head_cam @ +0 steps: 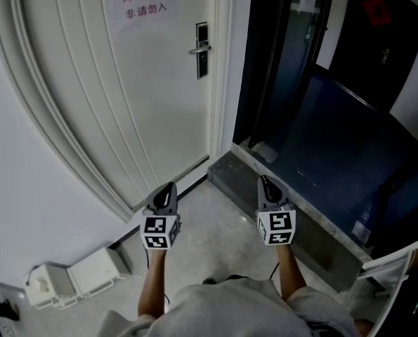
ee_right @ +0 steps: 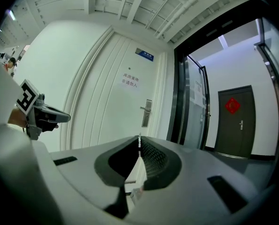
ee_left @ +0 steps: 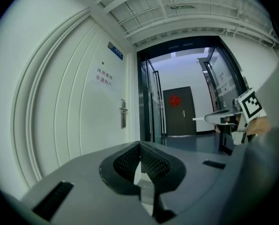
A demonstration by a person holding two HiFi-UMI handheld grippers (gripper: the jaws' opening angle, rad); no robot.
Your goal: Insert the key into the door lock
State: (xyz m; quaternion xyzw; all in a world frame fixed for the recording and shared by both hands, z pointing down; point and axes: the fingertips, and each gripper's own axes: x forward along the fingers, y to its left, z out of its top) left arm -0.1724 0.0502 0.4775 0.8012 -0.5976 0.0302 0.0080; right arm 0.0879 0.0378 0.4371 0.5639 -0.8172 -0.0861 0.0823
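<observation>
The white door (head_cam: 124, 83) stands ahead to the left, with a dark lock plate and silver handle (head_cam: 201, 48) at its right edge. The same lock (ee_left: 123, 114) appears in the left gripper view, and the lock (ee_right: 147, 112) is well ahead in the right gripper view. My right gripper (head_cam: 263, 180) is held level and is shut on a thin metal key (ee_right: 139, 138), of which only the tip shows above the jaw tips. My left gripper (head_cam: 170, 186) is level beside it, its jaws (ee_left: 139, 143) shut with nothing between them. Both are far from the lock.
A paper sign (head_cam: 145, 4) hangs on the door. To the right, an open dark doorway with a glass panel (head_cam: 300, 55) leads over a stone threshold (head_cam: 230, 170) to a corridor with a dark door (ee_left: 178, 110). White boxes (head_cam: 75, 276) lie on the floor at the left.
</observation>
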